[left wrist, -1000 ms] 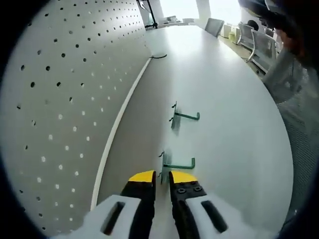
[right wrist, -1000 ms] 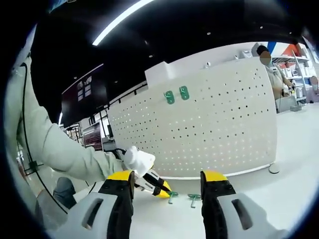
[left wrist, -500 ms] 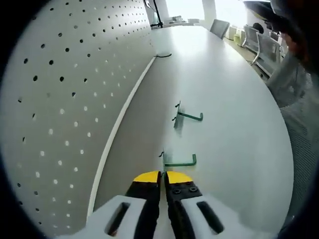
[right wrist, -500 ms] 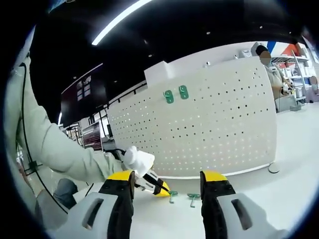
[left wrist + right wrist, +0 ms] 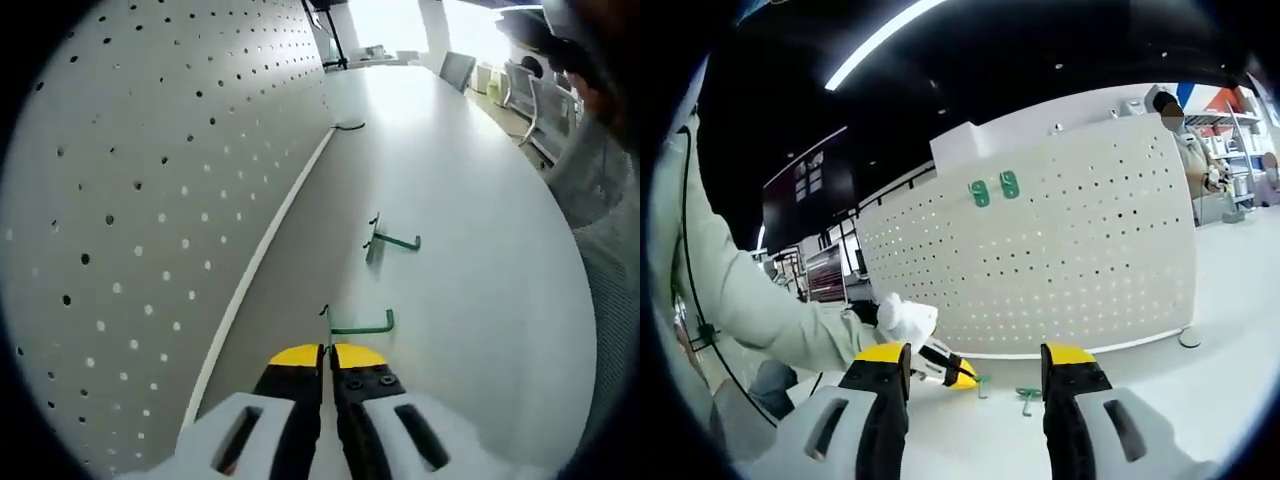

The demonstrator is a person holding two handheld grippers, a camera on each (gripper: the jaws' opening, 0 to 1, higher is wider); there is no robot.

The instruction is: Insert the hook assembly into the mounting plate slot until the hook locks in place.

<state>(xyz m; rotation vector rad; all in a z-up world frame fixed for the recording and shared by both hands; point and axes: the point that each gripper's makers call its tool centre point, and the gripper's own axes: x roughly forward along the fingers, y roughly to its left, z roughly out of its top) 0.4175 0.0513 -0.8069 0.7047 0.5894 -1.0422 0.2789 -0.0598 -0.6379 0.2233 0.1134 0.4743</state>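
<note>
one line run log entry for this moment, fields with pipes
left gripper: shut on near green hook | right gripper: open, empty | far hook: on table | pegboard: two hooks mounted

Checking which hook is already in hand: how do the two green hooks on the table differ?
The near hook lies at the left hand-held gripper, whose yellow-tipped jaws look shut on its plate end; the far hook lies free, closer to the pegboard end with the black cable. The near hook's arm lies level in the view, the far one's slants. Both are green, lying on the white table.
</note>
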